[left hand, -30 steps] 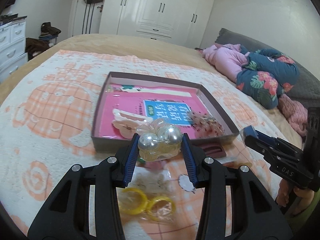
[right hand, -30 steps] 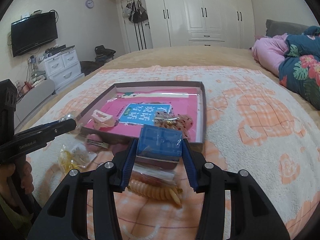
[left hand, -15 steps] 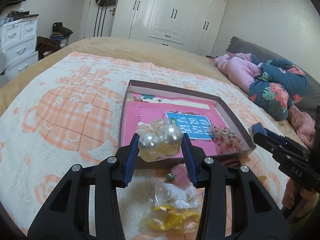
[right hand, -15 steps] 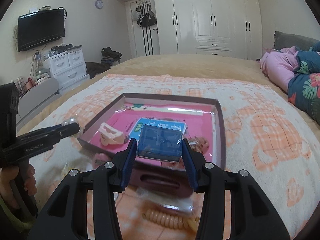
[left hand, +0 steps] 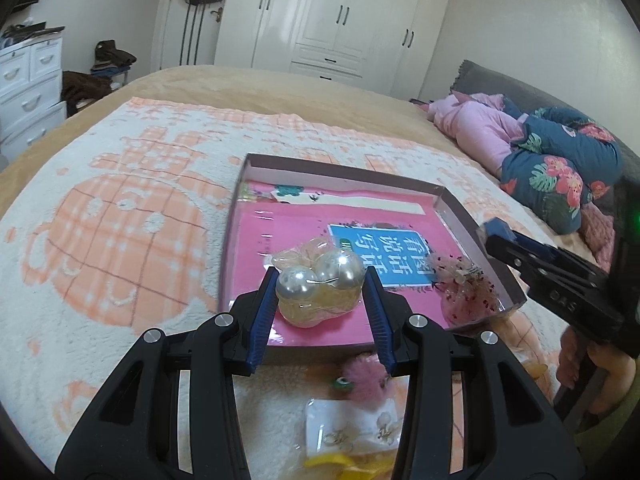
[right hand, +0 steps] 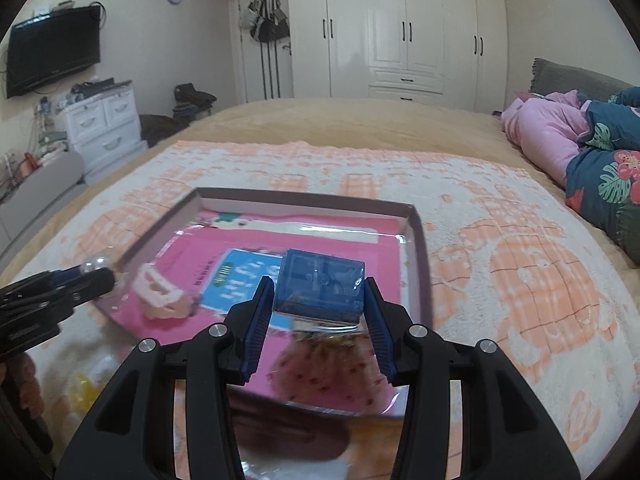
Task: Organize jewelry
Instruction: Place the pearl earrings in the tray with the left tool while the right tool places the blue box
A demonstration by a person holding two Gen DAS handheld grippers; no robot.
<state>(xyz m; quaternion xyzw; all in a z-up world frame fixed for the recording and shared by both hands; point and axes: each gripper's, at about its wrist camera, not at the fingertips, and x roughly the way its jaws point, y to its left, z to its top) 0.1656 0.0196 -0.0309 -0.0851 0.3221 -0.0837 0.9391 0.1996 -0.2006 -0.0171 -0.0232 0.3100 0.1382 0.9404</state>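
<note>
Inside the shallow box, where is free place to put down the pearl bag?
In the box, bare pink floor lies along the left wall, beside the blue label. The near right corner is crowded by the speckled pink bag. The left gripper holds the pearl bag.

A home bedroom: a bed [right hand: 360, 128] under an orange-patterned blanket [right hand: 520, 240] is filling the near scene, white wardrobes [right hand: 400, 28] standing far, a television [right hand: 52, 60] hanging far left above a white dresser [right hand: 104, 128].

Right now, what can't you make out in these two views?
- Left wrist view: yellow item, cut by the bottom edge and hidden behind the left hand-held gripper.
- Right wrist view: spotted pouch in the tray, blurred.
- Right wrist view: blue box, contents unreadable.
</note>
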